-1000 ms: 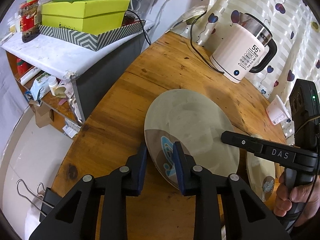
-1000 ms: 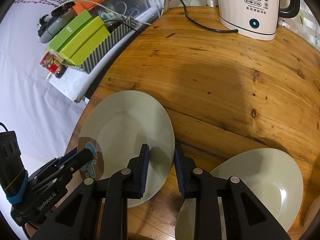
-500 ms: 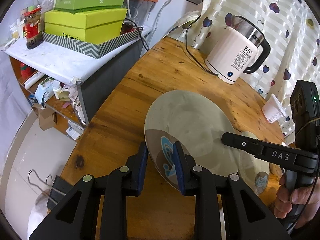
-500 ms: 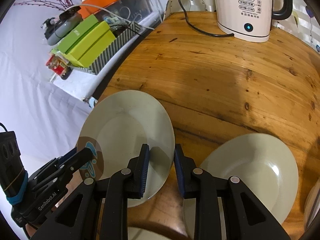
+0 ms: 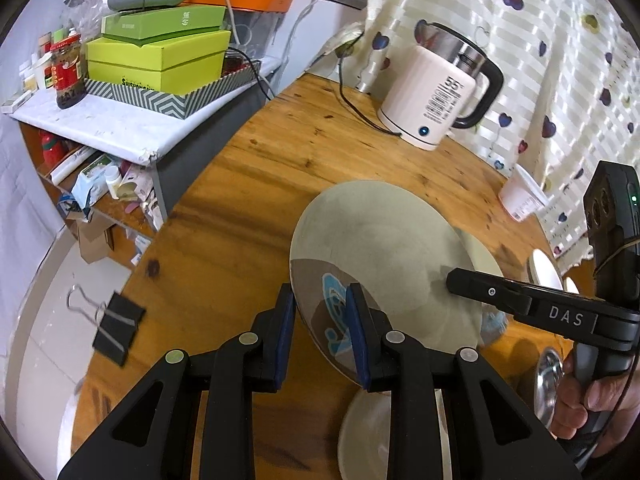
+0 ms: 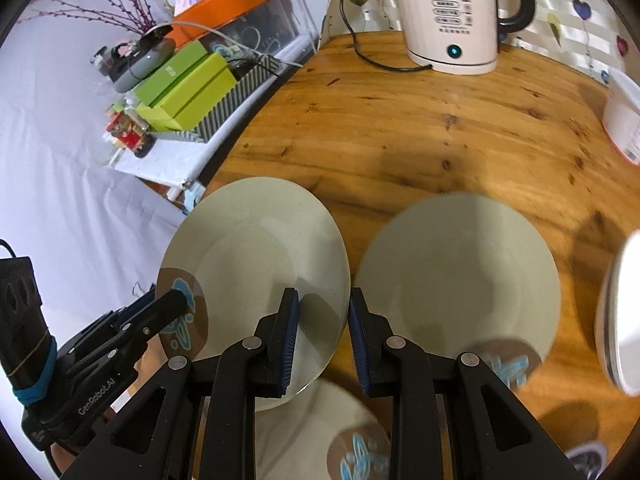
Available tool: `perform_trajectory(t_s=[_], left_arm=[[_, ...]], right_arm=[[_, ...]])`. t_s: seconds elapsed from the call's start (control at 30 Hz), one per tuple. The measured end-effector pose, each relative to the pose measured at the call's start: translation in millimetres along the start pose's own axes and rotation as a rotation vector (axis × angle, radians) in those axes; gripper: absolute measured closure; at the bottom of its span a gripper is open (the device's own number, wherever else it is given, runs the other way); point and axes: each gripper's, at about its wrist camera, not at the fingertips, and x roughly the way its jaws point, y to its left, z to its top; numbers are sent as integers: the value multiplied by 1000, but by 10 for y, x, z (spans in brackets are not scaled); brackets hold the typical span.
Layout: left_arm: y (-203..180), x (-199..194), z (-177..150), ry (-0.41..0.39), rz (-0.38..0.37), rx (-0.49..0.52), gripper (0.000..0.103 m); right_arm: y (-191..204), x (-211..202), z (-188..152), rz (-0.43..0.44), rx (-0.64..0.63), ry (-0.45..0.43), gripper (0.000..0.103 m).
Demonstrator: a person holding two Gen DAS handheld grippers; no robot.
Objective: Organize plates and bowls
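Observation:
A pale green plate [image 5: 380, 248] with a brown and blue decal hangs tilted above the wooden table [image 5: 280, 160], held by both grippers. My left gripper [image 5: 320, 304] is shut on its rim at the decal. My right gripper [image 6: 324, 304] is shut on the opposite rim of this plate [image 6: 256, 264]. The left gripper [image 6: 168, 304] shows at the plate's far side in the right wrist view. A second matching plate [image 6: 460, 276] lies on the table to the right, and a third plate [image 6: 316, 424] lies under the held one.
A white electric kettle [image 5: 432, 96] with its cord stands at the table's back. A white cup [image 6: 620, 120] and a white bowl [image 6: 620, 312] are at the right, a metal bowl [image 5: 546, 380] near the person's hand. A binder clip [image 5: 116, 324] lies at the left edge, beside a cluttered shelf [image 5: 160, 60].
Both grippers have risen and shifted with the plate between them. More of the table shows, and the plates lying beneath have come into view.

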Motion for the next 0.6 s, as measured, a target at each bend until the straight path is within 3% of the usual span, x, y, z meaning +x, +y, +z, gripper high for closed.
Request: perform_trajectory(t_s=[0.6], left_arm=[[-354, -316, -549, 27, -1, 64, 76]], right_arm=[[-168, -444, -767, 5, 52, -11, 79]])
